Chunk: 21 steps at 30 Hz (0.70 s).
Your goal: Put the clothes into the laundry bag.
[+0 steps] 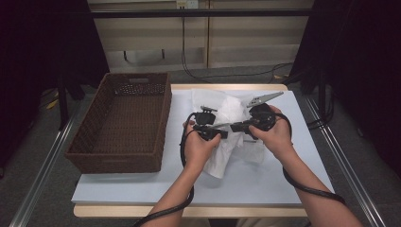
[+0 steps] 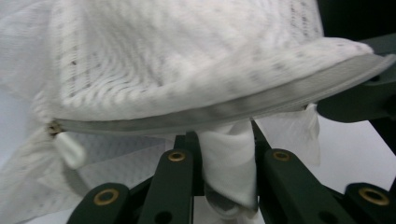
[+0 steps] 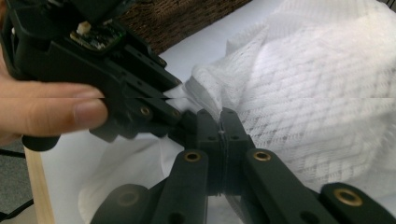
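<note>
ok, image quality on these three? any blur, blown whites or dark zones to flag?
High view: sharp on the table, room sides nearly black, white mesh bag close to blown out. Left gripper view: bag's zipper edge soft and smeared, mesh washed out at top. Right gripper view: right tool fairly sharp, mesh weave readable, far corner bright.

One mesh bag (white), one basket, two grippers.

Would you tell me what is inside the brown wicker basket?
Nothing shows inside the wicker basket; its woven floor looks bare. The strip behind its near wall is hidden.
</note>
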Each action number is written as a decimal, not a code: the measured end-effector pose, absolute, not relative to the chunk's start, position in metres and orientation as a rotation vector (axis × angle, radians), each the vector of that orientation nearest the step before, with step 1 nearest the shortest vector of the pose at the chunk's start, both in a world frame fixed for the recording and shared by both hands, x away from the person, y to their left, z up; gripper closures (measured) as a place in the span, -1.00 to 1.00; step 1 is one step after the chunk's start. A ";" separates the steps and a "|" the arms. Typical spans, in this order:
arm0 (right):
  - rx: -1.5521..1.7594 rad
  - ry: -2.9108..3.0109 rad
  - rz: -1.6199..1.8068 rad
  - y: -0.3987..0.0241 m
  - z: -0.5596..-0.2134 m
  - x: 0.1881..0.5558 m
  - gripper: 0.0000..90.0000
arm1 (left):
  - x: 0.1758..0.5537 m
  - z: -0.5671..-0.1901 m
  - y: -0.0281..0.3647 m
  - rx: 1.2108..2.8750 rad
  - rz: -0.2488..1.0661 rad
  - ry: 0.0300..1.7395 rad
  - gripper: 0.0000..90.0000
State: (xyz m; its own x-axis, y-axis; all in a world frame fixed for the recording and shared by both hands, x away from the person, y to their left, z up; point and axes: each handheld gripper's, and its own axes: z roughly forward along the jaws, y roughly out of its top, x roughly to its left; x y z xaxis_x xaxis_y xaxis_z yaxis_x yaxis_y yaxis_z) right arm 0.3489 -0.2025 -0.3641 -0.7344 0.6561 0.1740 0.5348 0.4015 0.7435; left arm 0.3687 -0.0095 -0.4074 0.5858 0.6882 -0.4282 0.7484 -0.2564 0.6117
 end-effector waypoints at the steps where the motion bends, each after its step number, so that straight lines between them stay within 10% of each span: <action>1: 1.075 2.505 1.242 -0.202 -0.364 0.349 1.00 | 0.369 -0.408 -0.011 2.001 -0.102 1.134 0.76; 21: 1.078 2.519 1.226 -0.204 -0.368 0.348 1.00 | 0.373 -0.418 -0.016 2.024 0.000 1.083 0.66</action>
State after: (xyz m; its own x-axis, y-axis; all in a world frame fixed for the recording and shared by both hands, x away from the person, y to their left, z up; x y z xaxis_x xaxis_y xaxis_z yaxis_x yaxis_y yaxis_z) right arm 0.3476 -0.2039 -0.3677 -0.7335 0.6569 0.1748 0.5429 0.4114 0.7322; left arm 0.3733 -0.0158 -0.4184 0.6299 0.6916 -0.3534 0.6919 -0.2929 0.6599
